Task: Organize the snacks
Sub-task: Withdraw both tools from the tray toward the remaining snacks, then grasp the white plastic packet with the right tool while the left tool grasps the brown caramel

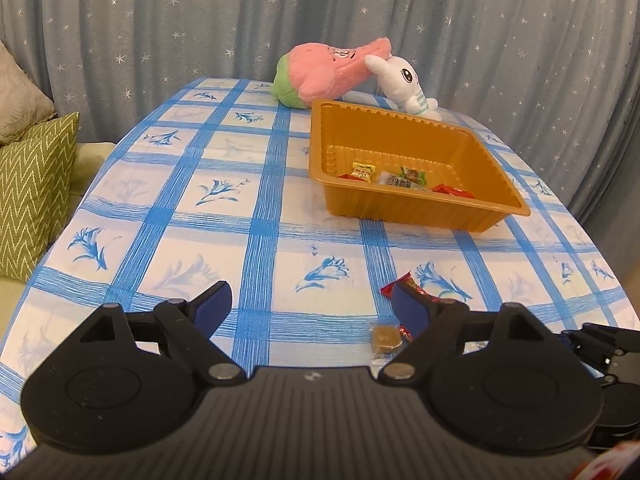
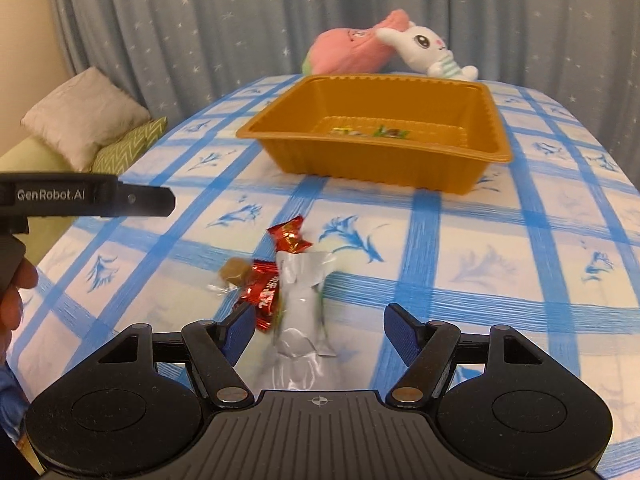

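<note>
Your right tool (image 2: 320, 326) hangs released astride the silver packet (image 2: 303, 304), lined up to carry it to the orange tray (image 2: 376, 156).

Upper centre: pink plush toy (image 1: 328, 70) lying on the blue-checked tablecloth (image 1: 160, 208), touching a white plush rabbit (image 1: 404, 82). Behind: star-patterned curtain (image 1: 200, 8). Left edge: green zigzag cushion (image 1: 34, 196), beige cushion (image 2: 82, 118).
</note>
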Demonstrator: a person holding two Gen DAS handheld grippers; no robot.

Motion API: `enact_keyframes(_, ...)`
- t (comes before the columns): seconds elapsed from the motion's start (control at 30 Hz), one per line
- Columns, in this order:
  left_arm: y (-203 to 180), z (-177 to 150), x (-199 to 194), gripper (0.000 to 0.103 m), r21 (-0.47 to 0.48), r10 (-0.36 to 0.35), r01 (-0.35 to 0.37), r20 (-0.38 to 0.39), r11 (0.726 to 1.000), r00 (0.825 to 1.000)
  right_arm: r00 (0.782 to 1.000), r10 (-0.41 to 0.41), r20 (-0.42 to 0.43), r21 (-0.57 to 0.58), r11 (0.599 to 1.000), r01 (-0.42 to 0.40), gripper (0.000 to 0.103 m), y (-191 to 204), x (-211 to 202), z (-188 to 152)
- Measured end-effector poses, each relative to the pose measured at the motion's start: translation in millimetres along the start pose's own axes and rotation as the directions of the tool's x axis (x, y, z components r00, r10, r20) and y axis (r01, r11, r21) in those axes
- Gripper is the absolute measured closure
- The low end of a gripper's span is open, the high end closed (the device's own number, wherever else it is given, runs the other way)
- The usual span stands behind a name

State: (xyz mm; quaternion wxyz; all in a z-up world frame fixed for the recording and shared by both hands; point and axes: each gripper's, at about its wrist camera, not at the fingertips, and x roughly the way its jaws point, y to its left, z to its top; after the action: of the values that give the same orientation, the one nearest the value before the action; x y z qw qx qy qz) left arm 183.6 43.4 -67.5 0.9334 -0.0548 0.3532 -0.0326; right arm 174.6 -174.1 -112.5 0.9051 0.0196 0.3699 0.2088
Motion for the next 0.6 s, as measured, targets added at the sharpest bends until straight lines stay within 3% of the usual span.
enact_keyframes(0.07, 1, 0, 1, 0.018, -0.002, -0.005, 0.005, -0.002, 1.0, 1.0, 1.0, -0.002, -0.017, -0.016, 1.0, 0.001, 0.046, 2, 6, -1)
enact_keyframes(0.6, -6, -5, 12, 0.018, 0.029, -0.01, 0.011, -0.034, 1.0, 0.999, 0.999, -0.028, -0.033, -0.072, 0.997, 0.026, 0.069, 10, 29, -1)
